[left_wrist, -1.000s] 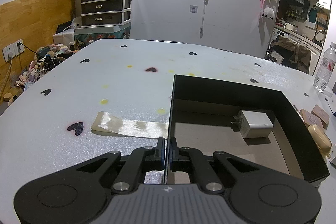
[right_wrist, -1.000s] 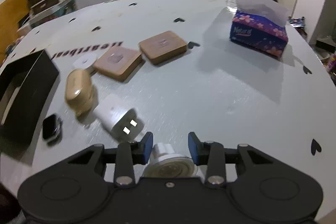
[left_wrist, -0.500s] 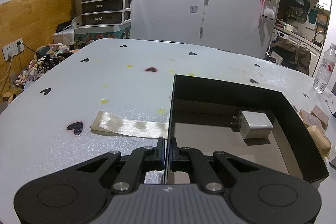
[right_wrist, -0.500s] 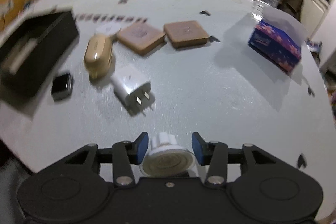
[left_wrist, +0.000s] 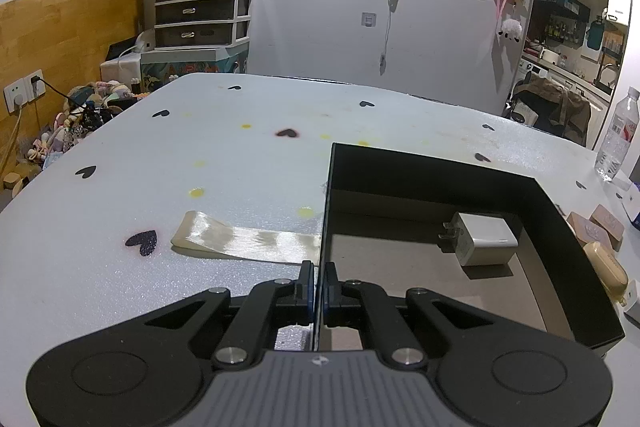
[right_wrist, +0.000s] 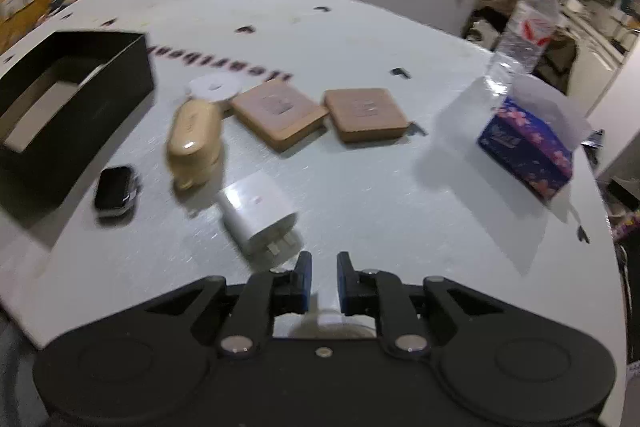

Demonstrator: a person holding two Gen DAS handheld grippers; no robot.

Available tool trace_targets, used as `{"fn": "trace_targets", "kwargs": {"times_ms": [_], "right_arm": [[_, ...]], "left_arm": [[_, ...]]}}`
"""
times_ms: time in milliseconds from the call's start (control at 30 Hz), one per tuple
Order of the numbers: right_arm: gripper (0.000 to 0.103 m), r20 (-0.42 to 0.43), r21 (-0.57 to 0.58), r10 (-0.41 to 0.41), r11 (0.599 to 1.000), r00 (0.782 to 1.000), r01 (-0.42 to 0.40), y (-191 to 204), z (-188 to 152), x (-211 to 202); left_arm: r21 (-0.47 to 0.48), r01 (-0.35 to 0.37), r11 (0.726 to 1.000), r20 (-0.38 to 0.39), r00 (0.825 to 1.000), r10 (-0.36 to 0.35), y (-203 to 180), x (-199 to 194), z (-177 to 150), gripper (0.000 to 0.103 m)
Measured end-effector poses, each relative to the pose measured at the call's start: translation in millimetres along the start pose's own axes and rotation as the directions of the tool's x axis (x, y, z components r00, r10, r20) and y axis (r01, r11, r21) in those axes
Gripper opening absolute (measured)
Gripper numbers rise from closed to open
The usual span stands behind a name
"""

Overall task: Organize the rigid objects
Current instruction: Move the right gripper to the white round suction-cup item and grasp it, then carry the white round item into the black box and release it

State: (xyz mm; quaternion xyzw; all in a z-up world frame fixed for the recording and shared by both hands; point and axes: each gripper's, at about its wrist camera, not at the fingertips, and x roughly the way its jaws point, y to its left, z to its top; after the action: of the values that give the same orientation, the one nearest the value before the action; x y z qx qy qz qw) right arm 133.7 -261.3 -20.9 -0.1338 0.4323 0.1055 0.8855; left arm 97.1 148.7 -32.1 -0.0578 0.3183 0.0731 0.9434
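My left gripper (left_wrist: 319, 271) is shut on the left wall of the black box (left_wrist: 440, 179), which holds a white charger (left_wrist: 482, 243). My right gripper (right_wrist: 322, 267) has its jaws closing tight on the narrow stub of a small white round piece (right_wrist: 327, 317), low at the near table edge. Just ahead of it lies a white plug adapter (right_wrist: 256, 211). Farther left are a beige case (right_wrist: 194, 139) and a black smartwatch (right_wrist: 115, 189), beside the black box (right_wrist: 120, 79). Two tan square blocks (right_wrist: 280, 115) (right_wrist: 366, 113) and a white disc (right_wrist: 214, 87) lie beyond.
A blue tissue pack (right_wrist: 524, 151) and a water bottle (right_wrist: 524, 31) stand at the right of the table. A cream ribbon (left_wrist: 240, 239) lies flat left of the box. The table edge runs close under my right gripper.
The right jaws have drawn in from wide apart onto the white round piece, and that gripper has rolled and shifted, so the table looks tilted. The left gripper and the box have not moved.
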Motion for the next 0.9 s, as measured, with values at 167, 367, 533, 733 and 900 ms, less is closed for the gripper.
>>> {"fn": "trace_targets", "kwargs": {"times_ms": [167,367,533,733,900], "right_arm": [[0.019,-0.031,0.036,0.023,0.999,0.999,-0.021,-6.9,-7.0,4.5],[0.031,-0.054,0.013,0.051,0.999,0.997,-0.051,-13.0,-10.7,-5.8],[0.034,-0.123,-0.189,-0.007,0.982,0.992,-0.017,2.3,-6.6,-0.9],[0.034,-0.24,-0.407,-0.058,0.912,0.969,-0.046,27.2,-4.6,10.3],[0.029,-0.3,-0.46,-0.08,0.885,0.951,-0.07,33.9,-2.2,18.4]], "left_arm": [[0.0,0.0,1.0,0.0,1.0,0.0,0.1,0.0,-0.1,0.003],[0.0,-0.002,1.0,0.0,1.0,0.002,-0.2,-0.5,-0.6,0.003],[0.0,-0.002,1.0,0.0,1.0,0.002,0.0,-0.6,-0.5,0.003],[-0.002,0.0,1.0,0.002,1.0,0.0,0.3,-0.6,-0.4,0.003],[-0.003,0.001,1.0,0.002,1.0,-0.001,0.0,-0.6,-0.5,0.003]]}}
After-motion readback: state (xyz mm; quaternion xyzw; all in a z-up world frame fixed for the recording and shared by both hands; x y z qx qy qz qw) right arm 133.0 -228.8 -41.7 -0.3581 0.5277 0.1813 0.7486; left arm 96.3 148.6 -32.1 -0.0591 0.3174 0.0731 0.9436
